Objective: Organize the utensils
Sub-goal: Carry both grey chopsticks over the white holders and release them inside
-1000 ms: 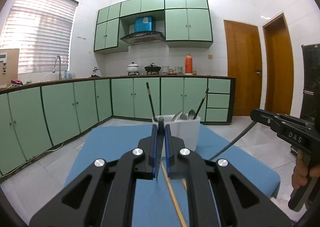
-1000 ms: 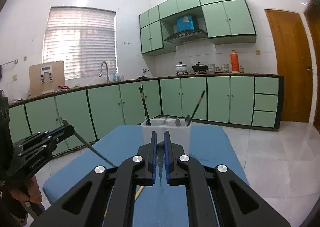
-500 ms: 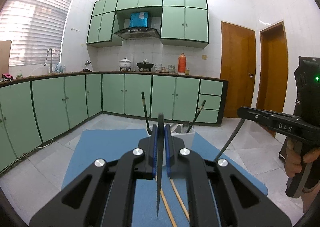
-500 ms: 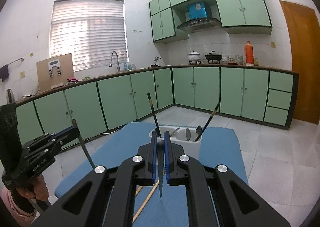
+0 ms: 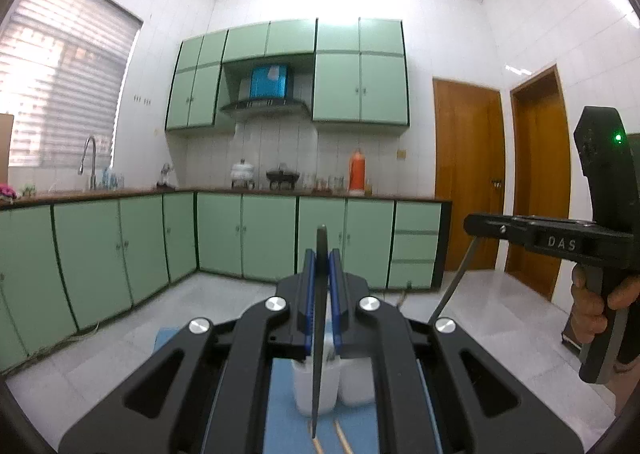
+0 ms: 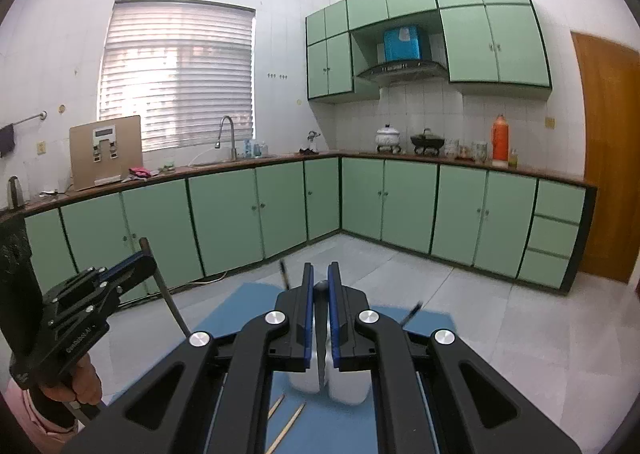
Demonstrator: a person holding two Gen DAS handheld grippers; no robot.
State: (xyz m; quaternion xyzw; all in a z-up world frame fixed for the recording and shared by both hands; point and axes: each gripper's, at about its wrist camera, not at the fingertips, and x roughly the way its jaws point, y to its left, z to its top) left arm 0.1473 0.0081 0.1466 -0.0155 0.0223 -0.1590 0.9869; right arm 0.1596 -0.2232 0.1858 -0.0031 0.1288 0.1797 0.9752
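Observation:
My left gripper (image 5: 322, 268) is shut on a dark knife (image 5: 318, 354) that hangs point down above the white utensil holder (image 5: 316, 390) on the blue table (image 5: 288, 422). My right gripper (image 6: 319, 286) is shut on a second dark knife (image 6: 322, 342), also hanging above the holder (image 6: 344, 386). Two wooden chopsticks (image 6: 286, 420) lie on the table in front of the holder. Each gripper shows in the other's view, the left (image 6: 142, 258) and the right (image 5: 476, 224), with a thin blade hanging from it.
Green kitchen cabinets (image 5: 256, 238) and a counter with pots run along the back and left walls. Wooden doors (image 5: 466, 190) stand at the right. Black utensil handles (image 6: 285, 274) stick up out of the holder. Tiled floor surrounds the table.
Both grippers have risen and tilted upward with their knives. The holder and table have dropped low in both views and are now mostly behind the fingers.

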